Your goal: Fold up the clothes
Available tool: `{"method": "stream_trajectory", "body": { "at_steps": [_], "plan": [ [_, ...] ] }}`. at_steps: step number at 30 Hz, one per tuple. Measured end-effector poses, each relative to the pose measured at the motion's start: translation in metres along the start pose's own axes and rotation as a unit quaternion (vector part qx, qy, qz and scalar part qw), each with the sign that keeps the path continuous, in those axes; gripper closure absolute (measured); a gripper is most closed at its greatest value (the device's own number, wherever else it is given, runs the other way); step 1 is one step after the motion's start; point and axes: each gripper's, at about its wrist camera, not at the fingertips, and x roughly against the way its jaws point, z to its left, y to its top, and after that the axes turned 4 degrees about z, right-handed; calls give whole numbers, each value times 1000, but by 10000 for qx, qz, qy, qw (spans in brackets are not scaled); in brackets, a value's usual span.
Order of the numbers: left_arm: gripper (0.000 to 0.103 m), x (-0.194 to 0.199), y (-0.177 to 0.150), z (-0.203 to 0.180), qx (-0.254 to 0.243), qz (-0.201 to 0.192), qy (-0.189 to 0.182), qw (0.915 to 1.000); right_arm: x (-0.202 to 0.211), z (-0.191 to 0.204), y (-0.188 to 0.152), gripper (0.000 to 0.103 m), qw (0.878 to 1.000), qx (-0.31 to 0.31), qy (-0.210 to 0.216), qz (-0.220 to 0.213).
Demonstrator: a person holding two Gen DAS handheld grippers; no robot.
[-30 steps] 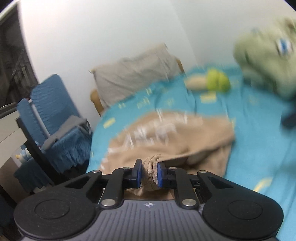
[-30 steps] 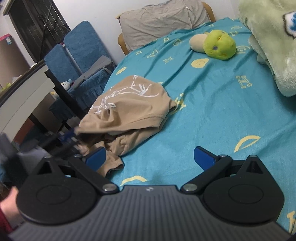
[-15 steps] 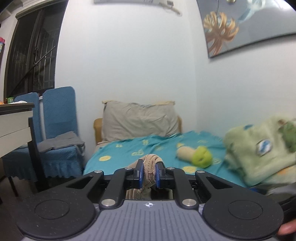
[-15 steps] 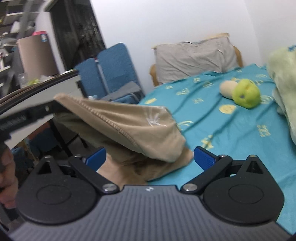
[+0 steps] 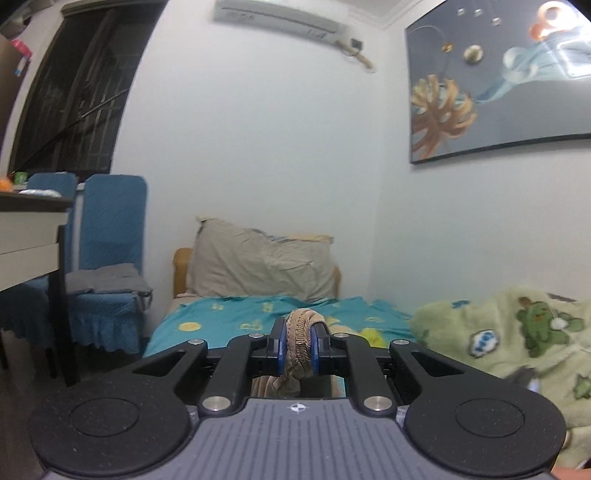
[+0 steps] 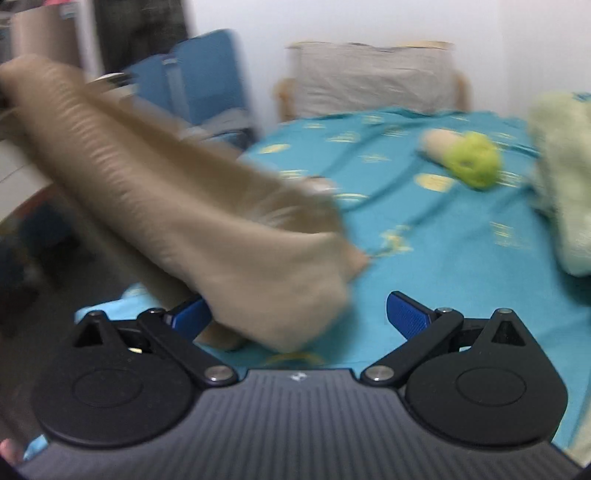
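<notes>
Over the foot of the bed (image 6: 424, 236), my left gripper (image 5: 298, 349) was pinched tight on a bunched, ribbed edge of the tan garment (image 5: 301, 332); the blue pads (image 5: 280, 349) pressed the cloth from both sides and a loose tail of it drooped below them. In the right wrist view the same tan garment (image 6: 207, 218) hung in the air, stretched from the upper left corner down toward the middle, its lower end sagging just in front of my right gripper (image 6: 299, 317). That view was smeared with blur, so I could not tell whether the lowest fold touched the teal sheet (image 6: 443, 266). My right gripper stood wide open, its blue fingers (image 6: 406, 314) well apart and nothing between them; the cloth draped over the left finger, partly hiding it. Beyond the garment the sheet carried yellow printed marks. A lime-green plush toy (image 6: 474, 162) lay on the sheet toward the headboard, with a beige rounded part just beside it on its left. A grey pillow (image 5: 262, 269) leaned upright at the head of the bed against the white wall (image 5: 258, 147). A pale green fleece blanket (image 5: 517, 343) with printed figures was heaped along the right side. Left of the bed stood blue covered chairs (image 5: 110, 240), a grey cloth folded on one seat, near a desk edge (image 5: 29, 229). A framed picture (image 5: 498, 85) hung on the right-hand wall, an air conditioner (image 5: 280, 18) high above.
</notes>
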Motion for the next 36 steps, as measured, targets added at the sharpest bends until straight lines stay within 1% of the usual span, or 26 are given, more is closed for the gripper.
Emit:
{"method": "stream_trajectory", "body": {
  "at_steps": [3,5,8,11,13,16,18,20,22,25,26,27,28,30,31,33,35,36],
  "plan": [
    [89,-28,-9,12,-28,407,57,9992,-4,-21,2,0,9984,-503,-232,59],
    [89,-47,-20,14,-67,790,29,9969,-7,-35,4,0,9957,-837,-387,98],
    [89,-78,-40,12,-154,1474,17,9890,-12,-56,6,0,9890,-1337,-618,157],
    [89,-101,-59,13,-95,1973,50,9803,-16,-76,8,0,9801,-1794,-830,205],
    [89,-108,-67,18,20,2094,112,9778,-10,-62,8,0,9869,-1454,-702,68],
    [89,-108,-66,23,145,2034,147,9789,-1,-42,9,0,9942,-940,-506,-138],
    [89,-102,-57,19,205,1810,45,9833,4,-29,10,0,9971,-596,-375,-275],
    [89,-90,-48,14,188,1511,-148,9882,10,-15,10,0,9985,-250,-243,-412],
    [89,-77,-38,3,59,1259,-362,9914,15,-2,11,0,9984,95,-111,-548],
    [89,-59,-28,-14,-181,961,-687,9928,24,18,12,0,9953,598,94,-754],
    [89,-55,-27,-19,-265,902,-773,9926,28,21,12,0,9941,630,211,-860],
    [89,-51,-27,-24,-342,855,-840,9922,33,22,13,0,9932,623,250,-947],
    [89,-48,-27,-28,-412,799,-845,9924,36,22,13,0,9928,587,181,-1026],
    [89,-44,-28,-34,-495,663,-739,9938,37,16,15,0,9931,400,-188,-1088],
    [90,-42,-28,-34,-478,583,-658,9950,36,11,16,0,9933,207,-360,-1074],
    [90,-40,-27,-34,-367,442,-557,9968,34,-8,20,0,9934,-364,-600,-911],
    [90,-38,-26,-35,-334,325,-480,9978,28,-29,21,0,9907,-981,-807,-497],
    [90,-37,-25,-37,-331,269,-441,9981,22,-38,20,0,9882,-1259,-829,-258]
  ]
}}
